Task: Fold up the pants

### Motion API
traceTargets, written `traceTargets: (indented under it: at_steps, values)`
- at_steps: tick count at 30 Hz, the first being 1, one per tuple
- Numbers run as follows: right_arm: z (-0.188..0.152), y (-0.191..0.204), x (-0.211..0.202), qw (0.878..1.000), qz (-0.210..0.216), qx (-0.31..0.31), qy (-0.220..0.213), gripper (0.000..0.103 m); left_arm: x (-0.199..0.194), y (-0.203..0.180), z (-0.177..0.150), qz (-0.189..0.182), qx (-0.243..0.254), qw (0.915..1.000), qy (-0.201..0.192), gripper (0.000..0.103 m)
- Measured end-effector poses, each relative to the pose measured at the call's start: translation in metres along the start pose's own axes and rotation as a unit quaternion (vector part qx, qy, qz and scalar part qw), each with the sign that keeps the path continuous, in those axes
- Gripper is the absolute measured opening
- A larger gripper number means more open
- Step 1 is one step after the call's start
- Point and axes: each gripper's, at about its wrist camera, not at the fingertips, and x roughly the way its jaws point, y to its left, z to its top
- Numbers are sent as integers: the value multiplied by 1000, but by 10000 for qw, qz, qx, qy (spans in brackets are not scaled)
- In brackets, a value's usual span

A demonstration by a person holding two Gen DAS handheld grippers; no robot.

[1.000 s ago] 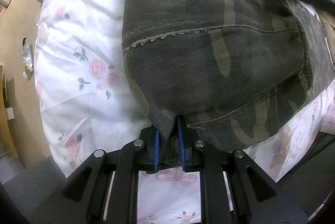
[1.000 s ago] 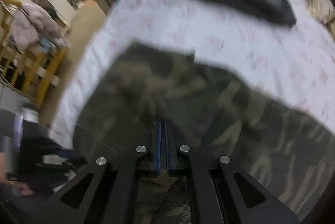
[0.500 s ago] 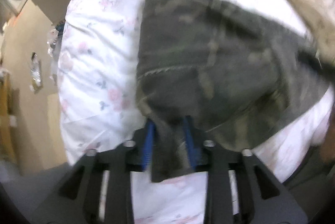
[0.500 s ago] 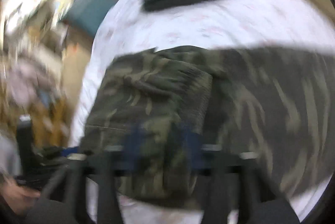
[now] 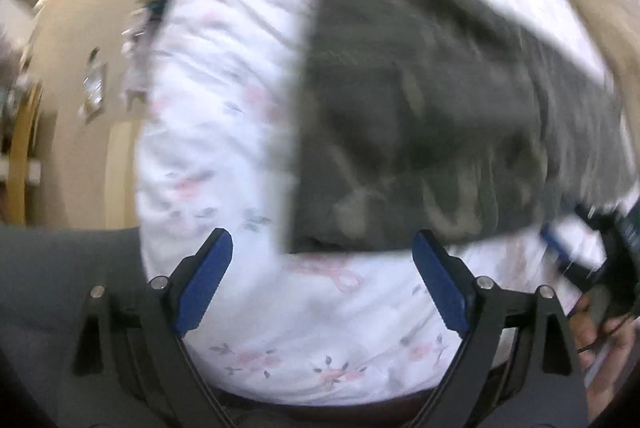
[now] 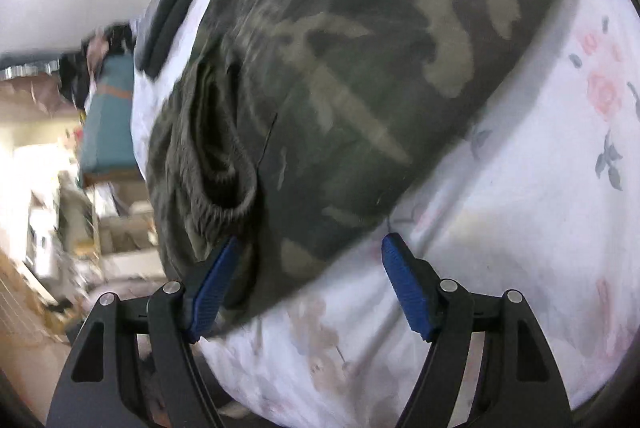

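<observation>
Closest to me, my left gripper [image 5: 322,270] hangs above the white bedsheet printed with pink roses [image 5: 224,132], its blue-padded jaws opening wide with only bare sheet between them. Just past its fingertips lies the near edge of the folded camouflage cotton pants [image 5: 432,116], apart from both pads. At the right of the pants in that view, a person's hand [image 5: 600,324] holds the other black tool, too blurred to read further.

My right gripper [image 6: 310,266] is spread wide too. Its left pad [image 6: 212,288] lies against the pants' [image 6: 360,76] gathered, ribbed waistband fold, and the garment's curved near edge runs between the jaws, though nothing is pinched. Its right pad sits over the sheet [image 6: 540,208], clear of the pants.

Beyond the pants, further up the sheet, rests a dark grey flat padded rectangle [image 6: 172,12]. Off the sheet's left side from the pants stands a teal block [image 6: 110,120] amid blurred room clutter.
</observation>
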Motion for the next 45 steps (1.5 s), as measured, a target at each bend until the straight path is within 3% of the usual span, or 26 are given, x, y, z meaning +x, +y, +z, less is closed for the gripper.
traceTargets:
  at_steps: [2,7,12,15,18,21,23,29,33,34,35,36,39,45]
  values:
    - [5,-7,-11,9997,47,126,-223,76,-15,6,12,-119,-207,9988,-417,89]
    - [27,-22,-23,9983,-46,309,-498,76,-5,-51,47,-629,310,9964,-485,89]
    - [62,-44,-55,9875,-174,651,-1425,76,24,-101,79,-857,926,9880,-888,89]
    - [100,-58,-79,9753,-241,903,-1999,76,52,-111,80,-1011,909,9885,-665,89]
    - [143,-79,-106,9647,-223,1121,-2371,76,70,-115,73,-753,1013,9914,-343,90]
    - [178,-81,-128,9569,-441,1078,-2659,75,69,-119,69,-647,1184,9899,-439,90]
    - [195,-90,-147,9451,-630,1146,-2995,73,68,-116,71,-690,1138,9902,-420,91]
    - [229,-131,-192,9124,-893,1773,-3581,54,71,-119,72,-604,1249,9896,-382,92]
    - [228,-141,-206,8892,-925,2076,-3970,50,74,-122,73,-588,1265,9896,-344,92]
    - [227,-140,-206,8855,-926,2096,-4043,45,74,-123,73,-587,1271,9896,-336,92]
    - [226,-136,-208,8847,-1097,2027,-4051,22,74,-123,74,-596,1279,9894,-327,92]
    - [225,-129,-208,8840,-1229,1896,-4092,8,75,-123,74,-604,1285,9893,-322,92]
    - [222,-100,-213,8842,-1506,1256,-4239,7,76,-124,74,-580,1341,9889,-280,92]
    - [205,-24,-215,9049,-920,-67,-4155,6,74,-124,74,-542,1247,9906,-106,93]
